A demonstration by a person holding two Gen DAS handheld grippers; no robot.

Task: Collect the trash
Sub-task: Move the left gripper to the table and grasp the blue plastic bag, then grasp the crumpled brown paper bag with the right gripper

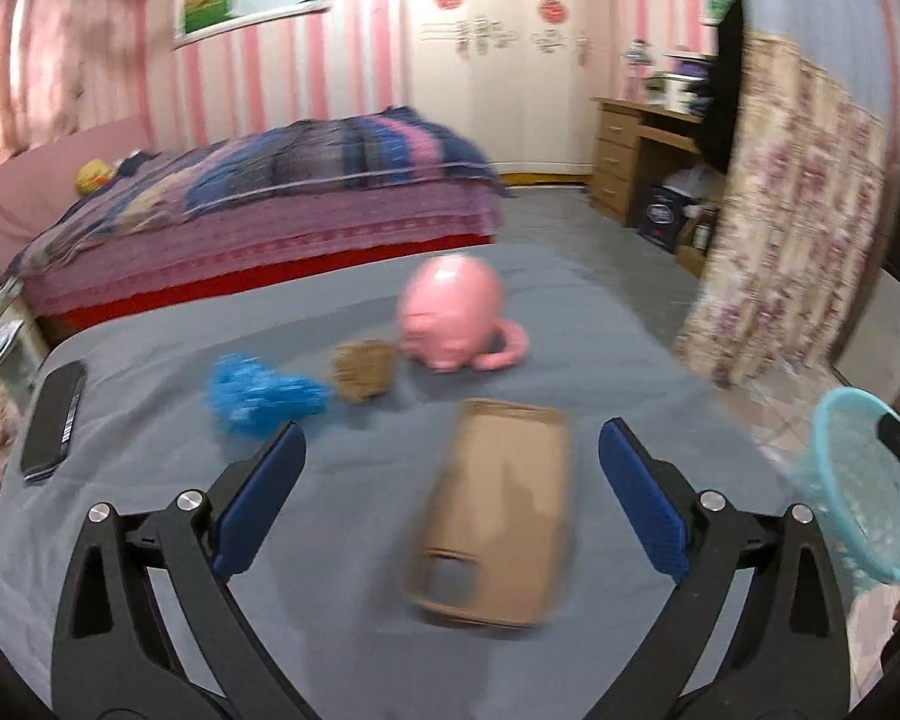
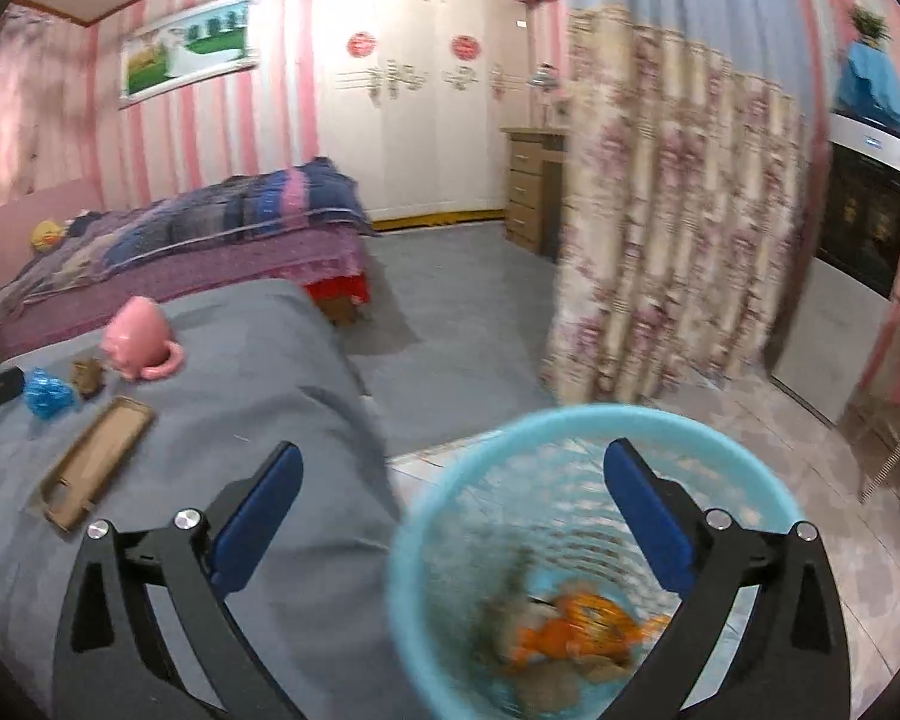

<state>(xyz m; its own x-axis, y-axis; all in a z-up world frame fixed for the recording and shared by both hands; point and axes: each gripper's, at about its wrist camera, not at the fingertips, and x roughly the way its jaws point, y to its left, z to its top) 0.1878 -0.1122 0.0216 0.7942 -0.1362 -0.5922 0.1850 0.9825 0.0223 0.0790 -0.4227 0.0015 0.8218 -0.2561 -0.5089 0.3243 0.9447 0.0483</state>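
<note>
Mid-collection — left gripper point(image 1: 450, 498) spread wide over the brown phone case point(image 1: 498, 516); right gripper point(image 2: 450, 510) spread, empty, above the blue basket point(image 2: 600, 420). Next, likely: lower, pinch the case.

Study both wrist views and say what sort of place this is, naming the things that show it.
Most likely a home bedroom: a bed with a striped quilt, a white wardrobe on the far wall, and a wooden chest of drawers. Pink striped walls and a floral curtain add to this.

Wardrobe point(image 1: 498, 60) red round signs: too blurred to read
Dark box point(image 1: 660, 213) label under the desk: unreadable
Orange wrapper point(image 2: 576, 624) print: illegible
Readable text: none
</note>
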